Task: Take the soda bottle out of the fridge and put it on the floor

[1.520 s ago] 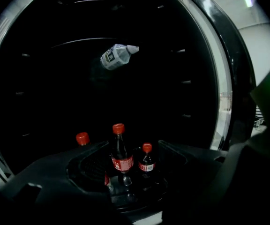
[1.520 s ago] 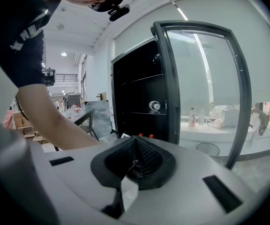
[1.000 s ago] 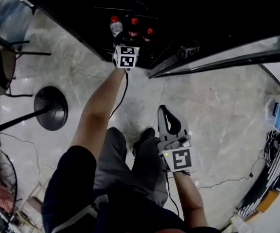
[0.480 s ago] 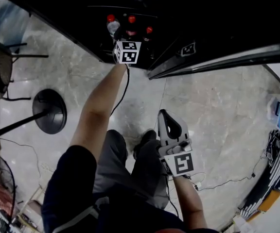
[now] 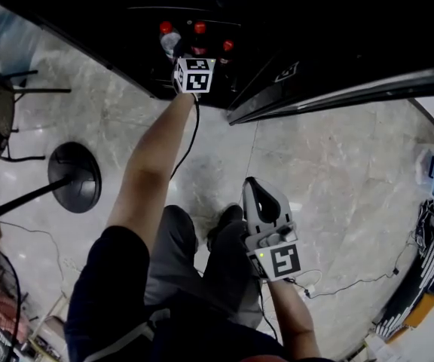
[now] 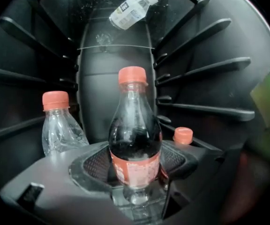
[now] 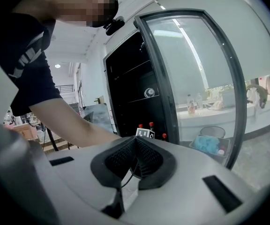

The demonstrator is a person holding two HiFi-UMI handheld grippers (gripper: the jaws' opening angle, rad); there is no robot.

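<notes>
Pushing the left claw (image 6: pixel 135 168) deeper into the fridge (image 6: pixel 210 64) than a second ago, with jaws wide and now reaching along both sides of the soda bottle (image 6: pixel 134 135), upright inside among other bottles (image 6: pixel 60 125). Probably preparing to close on it. Holding the right claw (image 7: pixel 134 159) pressed together, empty, above the floor (image 5: pixel 337 172).

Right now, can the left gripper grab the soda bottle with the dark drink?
Probably yes. The left gripper has its jaws apart on either side of the soda bottle, with nothing else between them. The clear bottle stands off to the side.
</notes>
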